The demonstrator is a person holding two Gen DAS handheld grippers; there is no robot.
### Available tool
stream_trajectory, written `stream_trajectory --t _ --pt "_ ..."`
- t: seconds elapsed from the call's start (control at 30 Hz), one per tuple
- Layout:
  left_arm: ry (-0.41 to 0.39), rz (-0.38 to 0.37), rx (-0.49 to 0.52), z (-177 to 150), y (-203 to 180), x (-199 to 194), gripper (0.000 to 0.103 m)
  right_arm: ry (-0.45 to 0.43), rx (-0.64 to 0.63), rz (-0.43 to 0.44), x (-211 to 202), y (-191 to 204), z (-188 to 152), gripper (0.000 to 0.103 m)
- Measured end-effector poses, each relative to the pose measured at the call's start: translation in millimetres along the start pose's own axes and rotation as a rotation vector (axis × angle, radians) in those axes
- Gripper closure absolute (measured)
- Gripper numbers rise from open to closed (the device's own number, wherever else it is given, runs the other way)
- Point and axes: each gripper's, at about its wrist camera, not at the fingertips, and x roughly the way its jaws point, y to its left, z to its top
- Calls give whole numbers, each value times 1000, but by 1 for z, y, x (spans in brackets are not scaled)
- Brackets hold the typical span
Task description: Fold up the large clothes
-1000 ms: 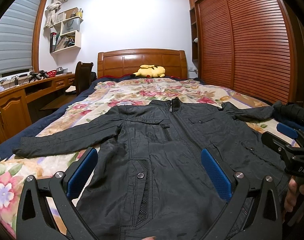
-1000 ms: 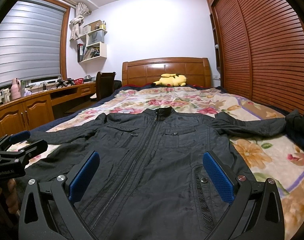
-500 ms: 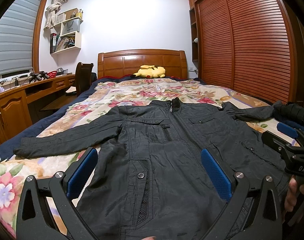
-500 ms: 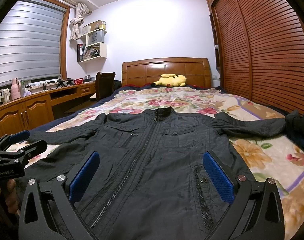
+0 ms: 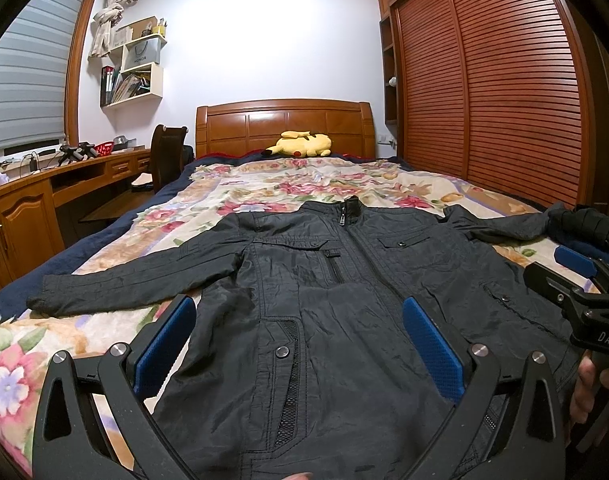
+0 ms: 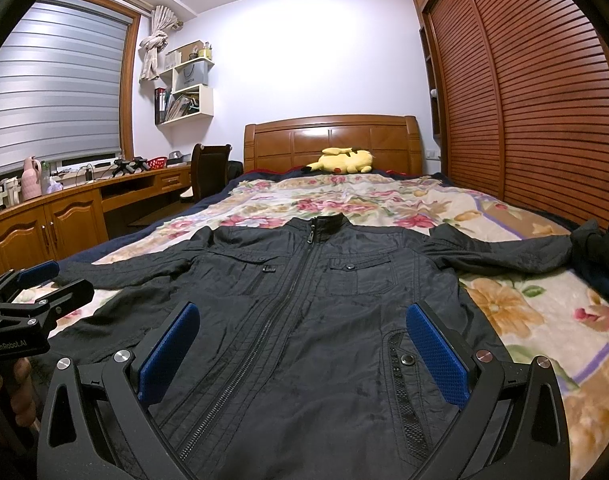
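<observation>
A large black zip-up jacket [image 5: 336, 280] [image 6: 316, 304] lies flat and face up on the floral bedspread [image 5: 264, 188], collar toward the headboard and both sleeves spread out sideways. My left gripper [image 5: 298, 328] hovers open above the jacket's lower left front, its blue pads wide apart with nothing between them. My right gripper [image 6: 302, 334] stands open above the lower right front, also empty. Each gripper shows at the edge of the other's view: the right gripper [image 5: 576, 280] at the right of the left wrist view, the left gripper [image 6: 32, 292] at the left of the right wrist view.
A yellow plush toy [image 5: 300, 145] rests by the wooden headboard [image 5: 284, 124]. Dark clothes [image 5: 584, 226] are piled at the bed's right edge. A wooden desk [image 6: 64, 208] and chair [image 6: 208, 170] stand left of the bed, louvred wardrobe doors [image 5: 504, 88] to the right.
</observation>
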Motion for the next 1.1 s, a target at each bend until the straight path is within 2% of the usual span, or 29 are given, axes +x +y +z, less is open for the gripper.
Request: stream_trajectory --t 0.37,0.57,0.87,1.1 --pt "4 -1 -3 0 0 0 0 5 -1 2 1 -1 0 0" --pt "21 27 2 1 4 1 0 13 -13 40 5 5 3 0" --pt "49 62 -25 5 36 -2 0 -7 -49 96 12 20 24 0" --pt "77 106 -30 0 71 0 0 -2 -83 130 27 27 28 0"
